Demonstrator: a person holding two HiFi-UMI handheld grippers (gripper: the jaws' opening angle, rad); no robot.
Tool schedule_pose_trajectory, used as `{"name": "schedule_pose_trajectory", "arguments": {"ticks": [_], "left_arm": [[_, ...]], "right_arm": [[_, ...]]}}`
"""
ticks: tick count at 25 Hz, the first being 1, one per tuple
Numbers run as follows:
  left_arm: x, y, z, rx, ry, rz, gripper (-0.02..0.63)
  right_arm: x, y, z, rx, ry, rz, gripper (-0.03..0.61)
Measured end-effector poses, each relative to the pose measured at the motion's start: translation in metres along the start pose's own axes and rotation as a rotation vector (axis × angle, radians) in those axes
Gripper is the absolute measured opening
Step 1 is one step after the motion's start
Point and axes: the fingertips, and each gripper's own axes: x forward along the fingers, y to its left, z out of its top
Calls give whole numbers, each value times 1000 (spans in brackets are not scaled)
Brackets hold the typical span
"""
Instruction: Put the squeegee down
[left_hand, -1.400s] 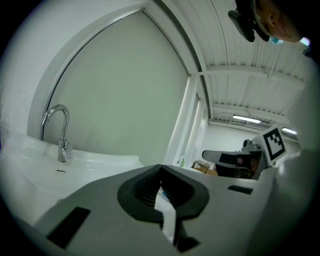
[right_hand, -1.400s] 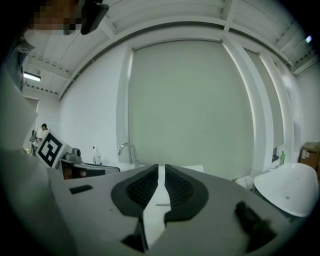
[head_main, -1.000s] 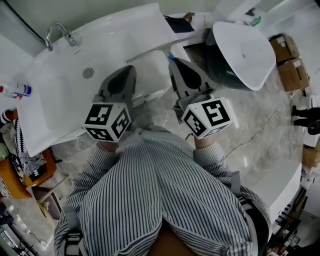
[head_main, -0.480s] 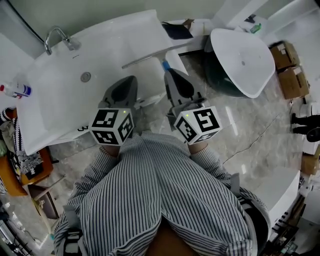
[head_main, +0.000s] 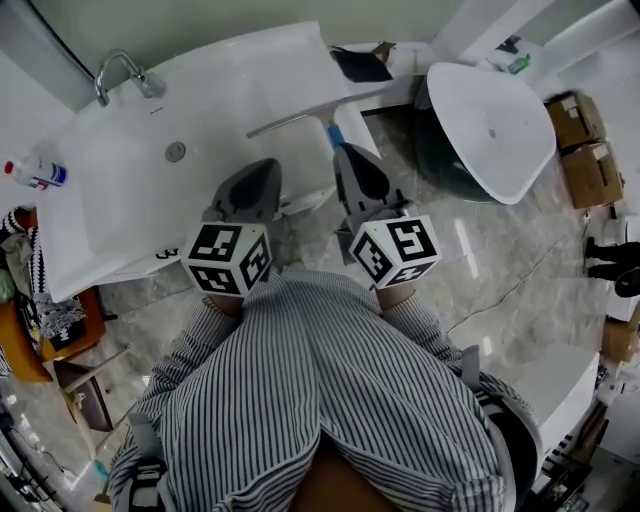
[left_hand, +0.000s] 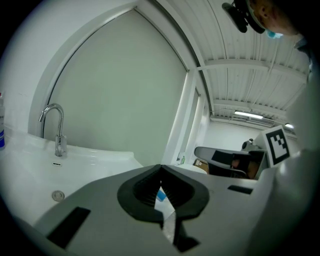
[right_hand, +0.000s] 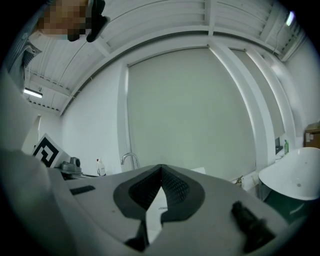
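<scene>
Right gripper, grey with a black-and-white marker cube at its back, is clenched on nothing. In the right gripper view this gripper has its dark ribbed pads meeting at the tip. Its twin, the left gripper, is closed and empty as well, and in the left gripper view it looks the same.

The long metal-bladed squeegee with a blue handle lies along the right-hand edge of the large white tub. Its handle sits just ahead of the right gripper's tip, and I cannot tell whether they touch. Only the head view shows the blade. The left gripper view catches a sliver of the blue handle through the gap under its jaws.

The head view alone takes in the person's striped shirt and two brown cardboard boxes on the marble floor. The right gripper view shows the ceiling and the pale wall behind the tub.

By count there are two grippers, one squeegee, one curved chrome tap, one clear bottle with a blue label and one white bowl-shaped basin.
</scene>
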Motion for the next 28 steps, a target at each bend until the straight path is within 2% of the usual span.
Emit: {"name": "schedule_pose_trajectory", "arguments": {"ticks": [12,28], "left_arm": [[7,-1,-10,2,38,2,12],[5,1,-16,6,57,0,12]], "right_arm": [[4,13,-13,0,46,59,14],[3,10,-12,-18,32,32,14]]}}
